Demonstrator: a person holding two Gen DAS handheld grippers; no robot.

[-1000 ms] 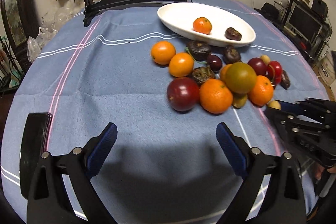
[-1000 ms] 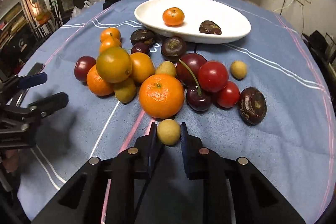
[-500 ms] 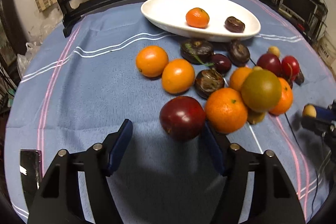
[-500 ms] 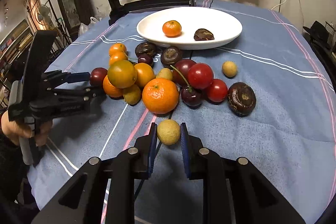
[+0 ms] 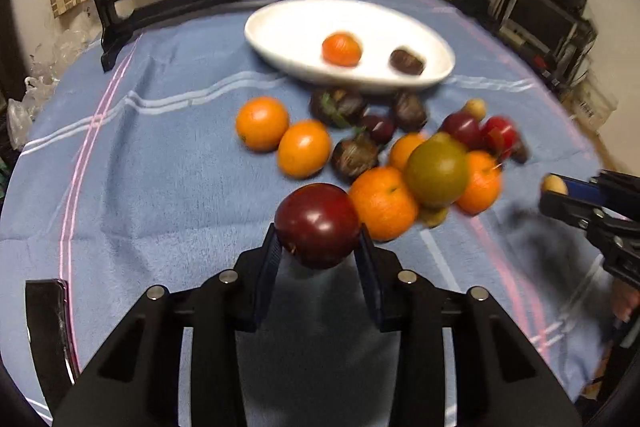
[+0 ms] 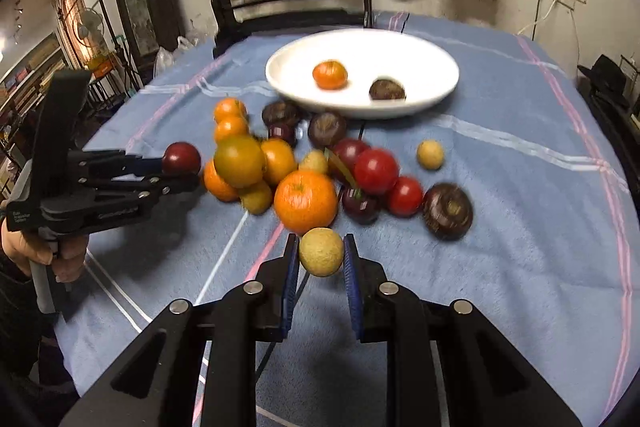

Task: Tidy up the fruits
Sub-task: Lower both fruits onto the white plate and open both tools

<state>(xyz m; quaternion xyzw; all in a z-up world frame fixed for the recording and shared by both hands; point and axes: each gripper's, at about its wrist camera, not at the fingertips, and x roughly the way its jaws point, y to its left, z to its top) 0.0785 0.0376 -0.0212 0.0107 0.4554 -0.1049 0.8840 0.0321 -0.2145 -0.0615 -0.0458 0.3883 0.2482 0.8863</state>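
Left gripper (image 5: 318, 247), jaws just closing, grips dark red plum (image 5: 318, 225); right gripper (image 6: 321, 257) clamps yellow longan (image 6: 321, 251), both near white plate (image 6: 436, 99)

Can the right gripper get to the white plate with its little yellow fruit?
Probably yes. The right gripper holds the yellow fruit off the cloth, and the white plate lies straight ahead with bare room; only the fruit pile sits between, low enough to pass over.

So the plate (image 6: 440, 95) sits at the table's 12 o'clock, chair (image 6: 288, 15) right behind it. Two fruits are in the plate, one at 9 (image 6: 329, 74), one at 3 (image 6: 387, 91). The fruit pile (image 6: 304, 167) spreads just in front, at the plate's 6 to 7 o'clock, on the tablecloth (image 6: 520, 227).
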